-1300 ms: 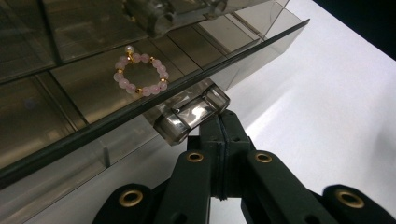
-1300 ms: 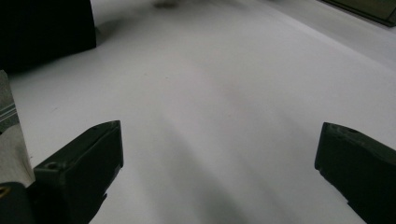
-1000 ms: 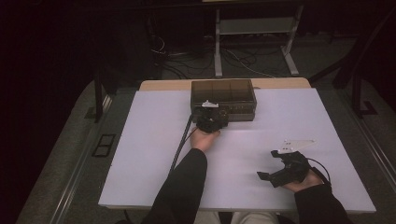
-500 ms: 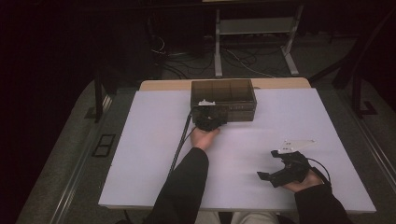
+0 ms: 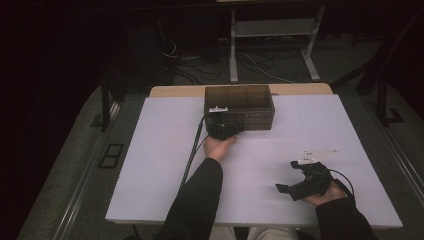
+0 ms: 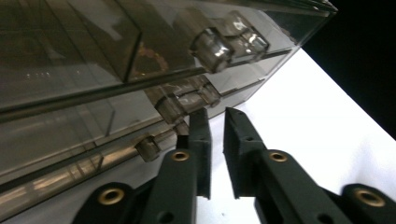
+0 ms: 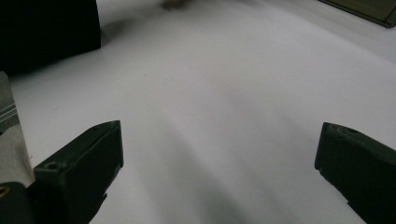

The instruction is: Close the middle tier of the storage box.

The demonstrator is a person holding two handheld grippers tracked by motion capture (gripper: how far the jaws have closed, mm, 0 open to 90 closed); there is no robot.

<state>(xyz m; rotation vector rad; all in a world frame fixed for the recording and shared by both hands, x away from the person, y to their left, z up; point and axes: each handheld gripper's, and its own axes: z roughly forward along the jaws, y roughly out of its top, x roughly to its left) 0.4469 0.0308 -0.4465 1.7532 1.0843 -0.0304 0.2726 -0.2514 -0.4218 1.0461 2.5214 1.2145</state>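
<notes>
Item one: smoked translucent drawer box [image 5: 240,106]. We find it at the far middle of the white bench [image 5: 150,165], long side facing us. In the left tool view its front [image 6: 93,70] shows stacked drawers, each with a clear knob [image 6: 212,44]; a lower clear handle [image 6: 187,100] sits just above the tool tips. We read no brand, label or writing on the box; a brownish smudge behind the upper drawer front is too blurred to make out.

Item two: left tool [image 5: 221,127], held against the box's near left front, cable trailing back along the sleeve. In its own view [image 6: 214,135] the jaws stand a narrow gap apart, having just been opening, with nothing between them and bare bench showing through the gap. Released.

Item three: right tool [image 5: 302,182], resting in the hand at the near right of the bench, well apart from the box, grey three-cornered plate on top. In its own view [image 7: 219,154] the jaws stand wide, bare white bench between them. Released. No markings legible on either tool.
</notes>
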